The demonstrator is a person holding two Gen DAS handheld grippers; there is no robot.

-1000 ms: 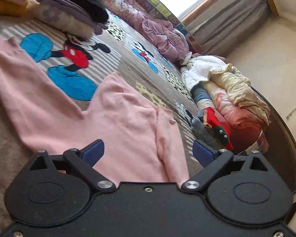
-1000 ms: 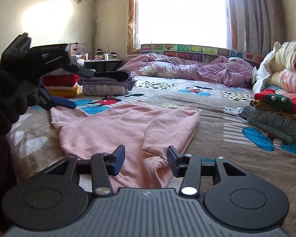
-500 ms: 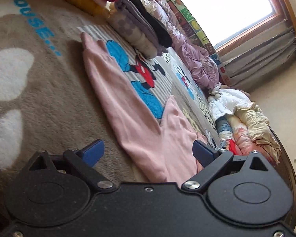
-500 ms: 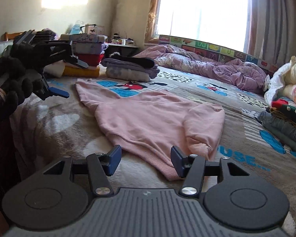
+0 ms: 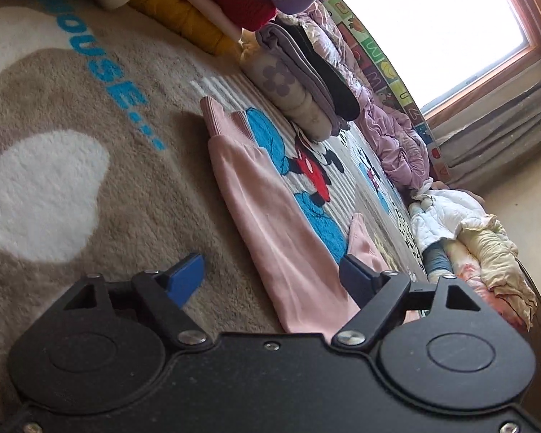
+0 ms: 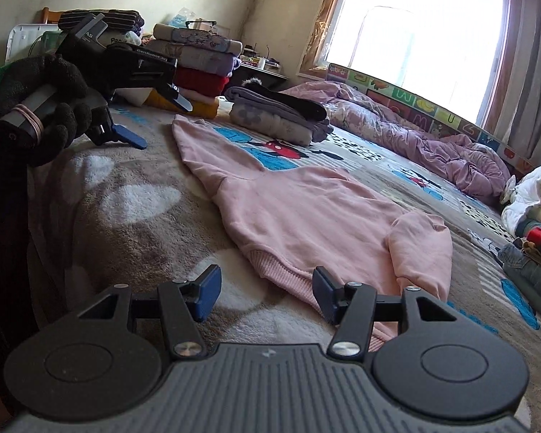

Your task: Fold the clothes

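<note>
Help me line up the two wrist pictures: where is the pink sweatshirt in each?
Left wrist: pink sweatshirt runs from centre down to between the fingers.
Right wrist: it lies mid-frame, hem by the right finger.
Shared landmark: the folded grey pile beyond its sleeve cuff.

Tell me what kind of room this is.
Most likely a bedroom: a bed covered by a cartoon-print blanket, a rumpled purple duvet by the window, and stacks of folded clothes behind the pink sweatshirt.

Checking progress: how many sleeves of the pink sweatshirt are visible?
2: one sleeve stretched toward the folded stacks, one sleeve folded over the pink sweatshirt near the right claw.
</note>
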